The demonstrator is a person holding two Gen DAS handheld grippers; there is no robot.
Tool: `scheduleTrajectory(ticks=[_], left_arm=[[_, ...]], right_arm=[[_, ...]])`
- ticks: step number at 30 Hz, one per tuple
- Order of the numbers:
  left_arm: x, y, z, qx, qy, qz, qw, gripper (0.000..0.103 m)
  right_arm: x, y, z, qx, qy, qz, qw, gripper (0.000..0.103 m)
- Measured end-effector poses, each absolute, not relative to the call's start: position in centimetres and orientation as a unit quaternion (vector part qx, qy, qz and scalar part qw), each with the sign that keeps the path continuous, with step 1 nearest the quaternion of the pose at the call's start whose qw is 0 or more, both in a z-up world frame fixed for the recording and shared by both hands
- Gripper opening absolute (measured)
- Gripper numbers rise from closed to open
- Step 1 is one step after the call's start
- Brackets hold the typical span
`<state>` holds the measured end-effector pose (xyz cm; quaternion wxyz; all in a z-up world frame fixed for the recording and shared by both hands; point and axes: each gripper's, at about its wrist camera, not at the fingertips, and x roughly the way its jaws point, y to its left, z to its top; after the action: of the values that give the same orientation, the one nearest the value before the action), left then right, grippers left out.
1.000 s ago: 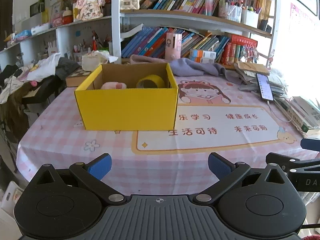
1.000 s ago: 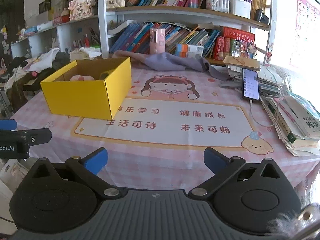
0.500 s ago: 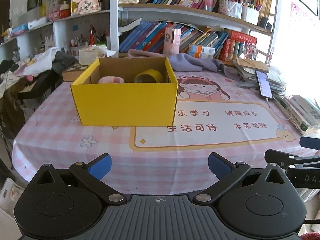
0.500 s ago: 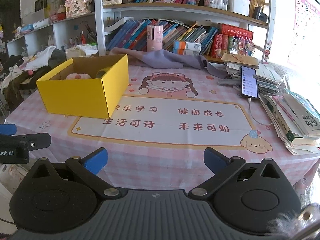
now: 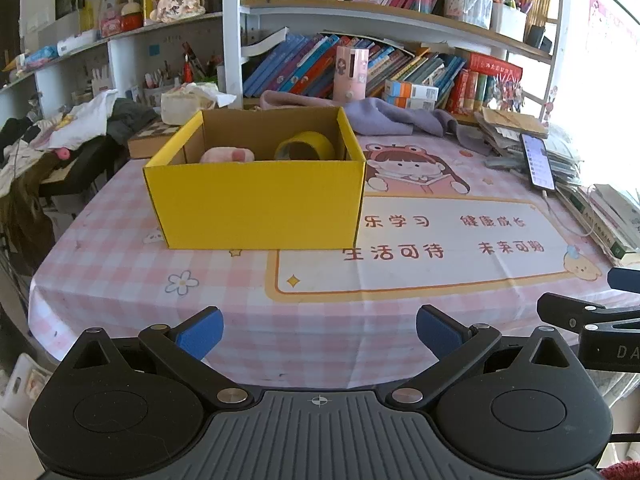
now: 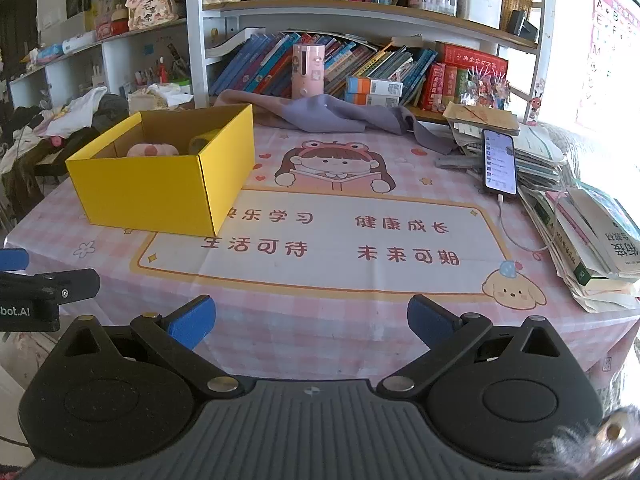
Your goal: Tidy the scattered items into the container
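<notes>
- Yellow box (image 5: 256,204) sits on the left part of the tabletop (image 5: 400,300), open top, cardboard-brown inside.
- Inside it: pink plush item (image 5: 227,156) at left, yellow tape roll (image 5: 305,148) at right, standing on edge against the far wall.
- No loose small items visible on the pink cloth in front; task looks essentially finished.
- Phone (image 6: 499,162), books and grey cloth (image 6: 328,114) at the far and right edges appear to be background clutter.
- Left hand-held gripper (image 5: 319,330): fingers spread wide, nothing between them, low at the near edge.
- Right hand-held gripper (image 6: 311,322): likewise spread and empty.
</notes>
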<state>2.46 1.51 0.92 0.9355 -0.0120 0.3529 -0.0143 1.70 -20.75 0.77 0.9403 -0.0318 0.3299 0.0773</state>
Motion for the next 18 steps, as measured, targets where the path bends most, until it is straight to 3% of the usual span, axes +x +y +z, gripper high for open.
scheduleTrajectory(ticks=[18], left_arm=[[3.06, 1.51, 0.59, -0.020, 0.362, -0.018, 0.932, 0.103]], right_arm=[[2.10, -20.60, 0.41, -0.033, 0.337, 0.076, 0.938, 0.103]])
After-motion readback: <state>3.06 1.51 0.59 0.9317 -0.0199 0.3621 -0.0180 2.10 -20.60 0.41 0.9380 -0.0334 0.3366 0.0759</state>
